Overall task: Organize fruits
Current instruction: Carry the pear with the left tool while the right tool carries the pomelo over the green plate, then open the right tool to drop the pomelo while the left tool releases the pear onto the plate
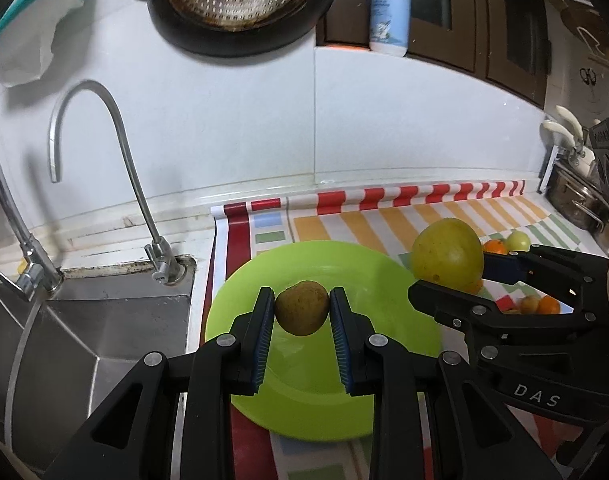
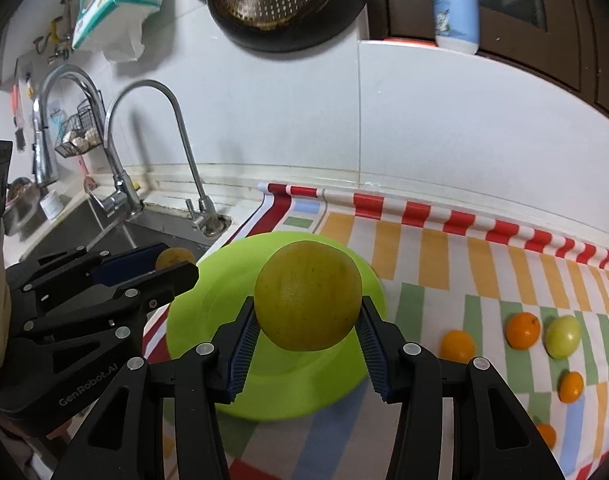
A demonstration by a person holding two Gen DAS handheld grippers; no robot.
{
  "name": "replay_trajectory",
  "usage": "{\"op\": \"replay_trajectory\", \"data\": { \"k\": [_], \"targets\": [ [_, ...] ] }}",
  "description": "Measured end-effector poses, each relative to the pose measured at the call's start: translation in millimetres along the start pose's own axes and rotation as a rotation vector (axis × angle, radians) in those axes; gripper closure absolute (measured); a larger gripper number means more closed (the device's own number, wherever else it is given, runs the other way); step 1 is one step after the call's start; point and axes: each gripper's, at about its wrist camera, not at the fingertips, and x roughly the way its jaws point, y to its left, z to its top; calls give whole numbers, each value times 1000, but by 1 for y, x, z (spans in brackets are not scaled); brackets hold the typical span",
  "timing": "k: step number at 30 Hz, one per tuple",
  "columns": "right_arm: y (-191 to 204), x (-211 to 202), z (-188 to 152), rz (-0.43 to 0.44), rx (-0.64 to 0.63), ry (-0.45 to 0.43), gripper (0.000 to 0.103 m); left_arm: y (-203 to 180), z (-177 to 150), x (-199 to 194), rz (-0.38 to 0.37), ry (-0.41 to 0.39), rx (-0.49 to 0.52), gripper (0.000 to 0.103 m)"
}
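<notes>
Lime-green plate lying on a striped tablecloth, straight ahead of and beneath both grippers. Left gripper pinching a small brownish-green fruit between its blue pads, held just over the plate's middle. Right gripper clamped on a big yellow-green fruit, poised over the plate's right half, close beside the left gripper. Off to the right of the right gripper, resting on the cloth: three small oranges and a pale green fruit, well apart from the plate. Left of the left gripper, a steel sink with a curved tap
</notes>
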Motion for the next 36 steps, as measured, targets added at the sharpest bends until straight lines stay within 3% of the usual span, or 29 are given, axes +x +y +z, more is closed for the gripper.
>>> {"op": "replay_trajectory", "data": {
  "k": [14,21,24,27,36],
  "targets": [
    [-8,84,8,8,14,122,54,27,5,76,-9,75,-1,75],
    [-9,110,5,19,21,170,54,34,3,96,-21,113,-13,72],
    [-9,115,5,27,34,190,52,38,4,93,-19,105,-29,62],
    [-8,108,5,17,31,160,40,41,7,83,-4,88,-44,59],
    [-10,64,8,-19,56,72,40,33,6,40,35,41,-39,55]
  ]
}}
